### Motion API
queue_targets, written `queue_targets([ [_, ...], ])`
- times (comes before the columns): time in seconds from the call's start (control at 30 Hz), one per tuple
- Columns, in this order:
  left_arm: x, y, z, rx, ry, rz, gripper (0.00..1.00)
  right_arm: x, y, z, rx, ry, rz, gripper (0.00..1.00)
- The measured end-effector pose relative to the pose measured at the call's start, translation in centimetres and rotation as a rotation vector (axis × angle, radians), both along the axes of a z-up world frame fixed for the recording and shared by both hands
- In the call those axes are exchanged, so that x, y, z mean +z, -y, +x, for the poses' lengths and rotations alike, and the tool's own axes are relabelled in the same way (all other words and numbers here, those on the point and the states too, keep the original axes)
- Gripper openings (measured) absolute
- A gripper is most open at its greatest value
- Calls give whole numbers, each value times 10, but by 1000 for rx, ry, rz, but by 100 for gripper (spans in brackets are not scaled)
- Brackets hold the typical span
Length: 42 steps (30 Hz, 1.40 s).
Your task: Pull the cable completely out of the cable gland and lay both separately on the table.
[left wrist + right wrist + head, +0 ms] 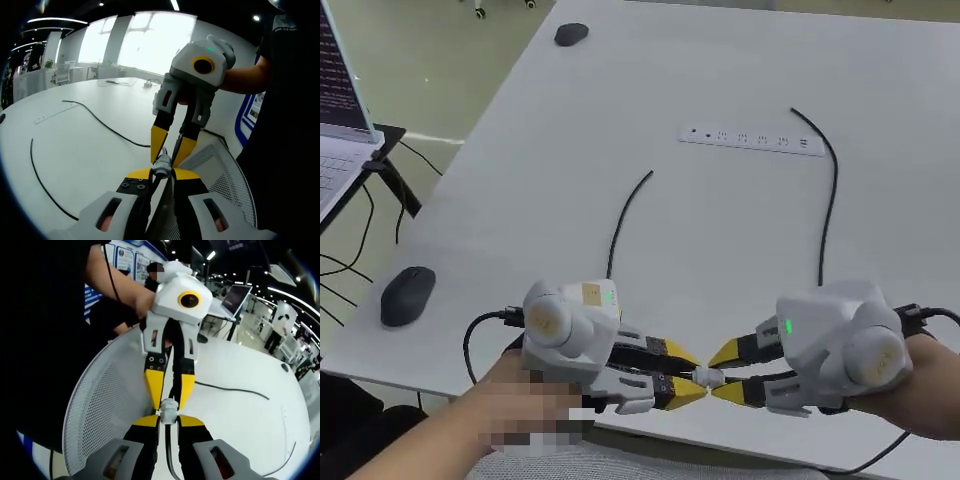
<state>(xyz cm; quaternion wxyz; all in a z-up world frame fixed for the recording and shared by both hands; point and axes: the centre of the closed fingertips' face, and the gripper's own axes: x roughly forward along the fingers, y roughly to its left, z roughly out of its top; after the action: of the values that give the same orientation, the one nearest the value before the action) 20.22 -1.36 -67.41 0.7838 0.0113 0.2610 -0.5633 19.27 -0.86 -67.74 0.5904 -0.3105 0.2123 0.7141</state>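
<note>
1. The jaws of the left gripper [690, 380] are drawn together on the cable gland [706, 378], which is pinched at their yellow tips.
2. The jaws of the right gripper [722, 378] are closed on the cable [170, 452] just beside the gland. In the right gripper view the black line is seen running back between them.
3. The 2 grippers are held level and tip to tip, pointed at each other, with the gland between them.
4. Both are held up at the near edge of the white table [720, 240], close to a mesh chair back [107, 405].
5. Farther out on the table, a power strip [750, 140] and a mouse [408, 295] are seen, well apart.
</note>
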Motion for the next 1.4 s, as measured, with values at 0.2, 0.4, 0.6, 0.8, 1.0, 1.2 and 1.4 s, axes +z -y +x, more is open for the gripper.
queue_targets([
  [0.2, 3, 3, 1, -12, 5, 7, 15, 2, 2, 2, -44, -55, 8, 9],
  [0.4, 7, 4, 0, -18, 6, 25, 15, 7, 2, 5, -152, -225, 66, 12],
  [0.6, 7, 3, 0, -24, 12, 35, 15, 6, 9, 8, -200, -345, 89, 15],
  [0.8, 10, 5, 0, -25, 20, 34, 15, 15, 9, 13, -282, -618, 210, 16],
  [1.0, 12, 3, 0, -21, 20, 32, 15, 17, 10, 11, -283, -688, 238, 15],
  [1.2, 11, 3, -1, -14, 17, 31, 15, 21, 5, 1, -258, -710, 246, 10],
  [1.4, 9, 5, -3, -19, 3, 27, 15, 20, 4, -6, -223, -677, 222, 9],
])
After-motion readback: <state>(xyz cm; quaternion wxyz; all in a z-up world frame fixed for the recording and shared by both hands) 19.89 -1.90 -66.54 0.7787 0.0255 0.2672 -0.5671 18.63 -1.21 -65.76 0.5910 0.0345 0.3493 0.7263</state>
